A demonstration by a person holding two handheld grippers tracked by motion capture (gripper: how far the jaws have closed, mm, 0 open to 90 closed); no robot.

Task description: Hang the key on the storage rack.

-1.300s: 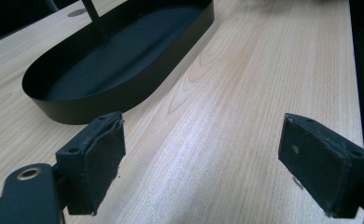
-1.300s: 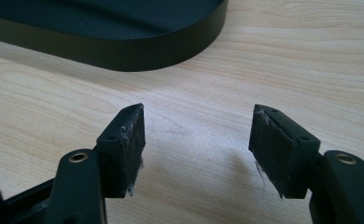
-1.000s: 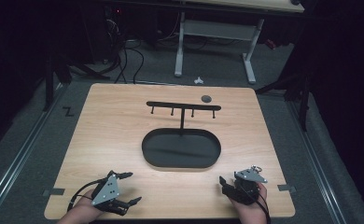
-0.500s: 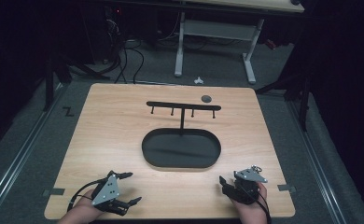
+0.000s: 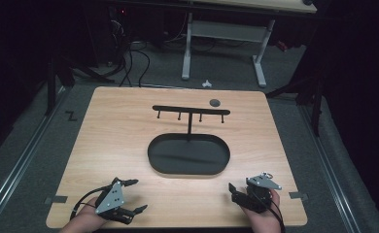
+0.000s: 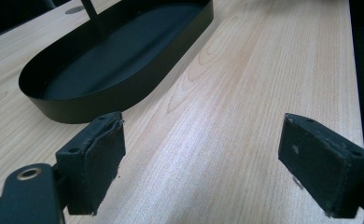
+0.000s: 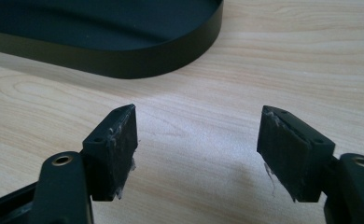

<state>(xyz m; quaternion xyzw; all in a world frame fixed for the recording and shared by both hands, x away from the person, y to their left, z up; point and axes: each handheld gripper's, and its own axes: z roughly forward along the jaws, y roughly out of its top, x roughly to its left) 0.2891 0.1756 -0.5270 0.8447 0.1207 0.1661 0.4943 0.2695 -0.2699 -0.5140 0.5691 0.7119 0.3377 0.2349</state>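
Black against pale wood, the oval tray [image 5: 188,154] is my landmark in the high view. It sits about mid-table [image 5: 119,126], with a thin post rising from its far side to a crossbar rack [image 5: 191,110] that carries four small pegs. Beyond the tray, near the far edge, lies a small dark round disc [image 5: 215,102]. My left gripper [image 5: 135,196] rests at the near edge, well apart from the tray and off its near-left end, jaws spread wide with nothing between them. My right gripper [image 5: 232,191] sits off the tray's near-right end, also at the near edge and clear of the tray; from up here its jaws are bunched in shadow (I read their state from its own camera instead). Each gripper is in a hand [image 5: 83,223], the other hand [image 5: 263,216] coming up from below.

From the left gripper view, the left gripper [image 6: 201,161] shows both pads far apart over bare wood grain, empty. The tray [image 6: 124,91] lies ahead and to the left of the jaws, near but not touching, its rim wall low and dark, the post [image 6: 92,14] standing inside it.

From the right gripper view, the right gripper [image 7: 196,149] is likewise held apart, pads scuffed with pale fluff, gripping nothing. The tray [image 7: 138,60] curves across the top, just beyond the jaws.
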